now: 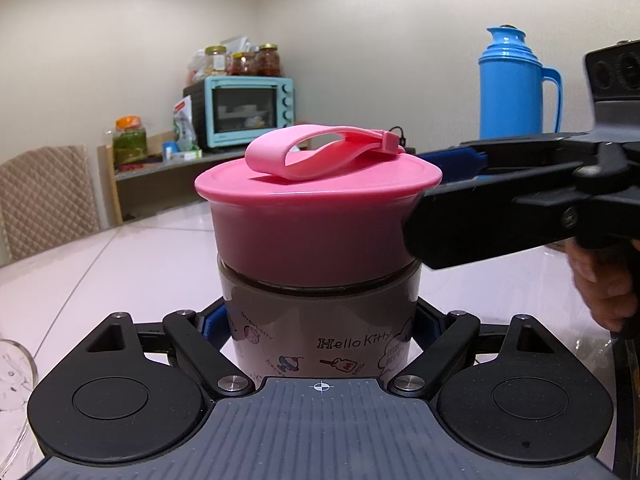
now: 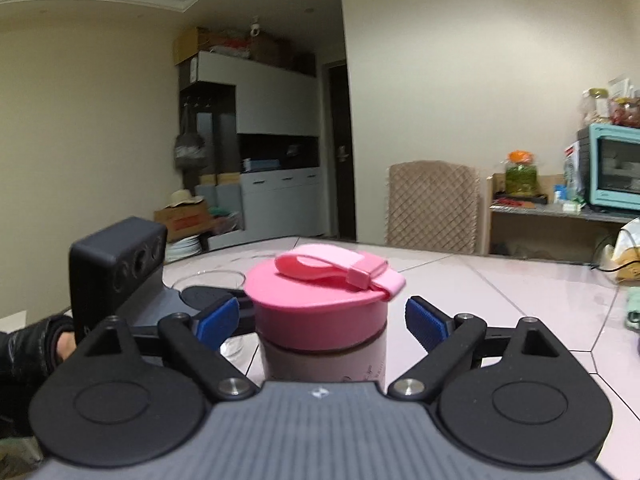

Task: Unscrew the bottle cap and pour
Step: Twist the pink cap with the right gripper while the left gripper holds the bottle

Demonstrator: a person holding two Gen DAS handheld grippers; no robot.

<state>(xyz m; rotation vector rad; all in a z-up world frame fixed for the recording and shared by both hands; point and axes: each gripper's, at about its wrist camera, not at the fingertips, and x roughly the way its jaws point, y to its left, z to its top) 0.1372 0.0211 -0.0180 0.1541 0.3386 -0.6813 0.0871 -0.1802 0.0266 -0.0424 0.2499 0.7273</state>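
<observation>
A Hello Kitty bottle (image 1: 320,320) with a pink screw cap (image 1: 316,216) and a pink loop strap stands on the table. My left gripper (image 1: 320,328) is shut on the bottle body, its blue pads pressed against both sides. In the right wrist view the cap (image 2: 320,312) sits between my right gripper's (image 2: 324,324) blue pads (image 2: 426,322), which stand apart from the cap on both sides, so the gripper is open. The right gripper also shows in the left wrist view (image 1: 460,184), reaching in from the right at cap height.
A clear glass bowl (image 2: 210,280) stands on the table behind the left gripper; its rim shows at the lower left (image 1: 16,368). A blue thermos (image 1: 516,84) stands at the far right. A chair (image 2: 434,206) and a shelf with a teal oven (image 1: 248,110) lie beyond the table.
</observation>
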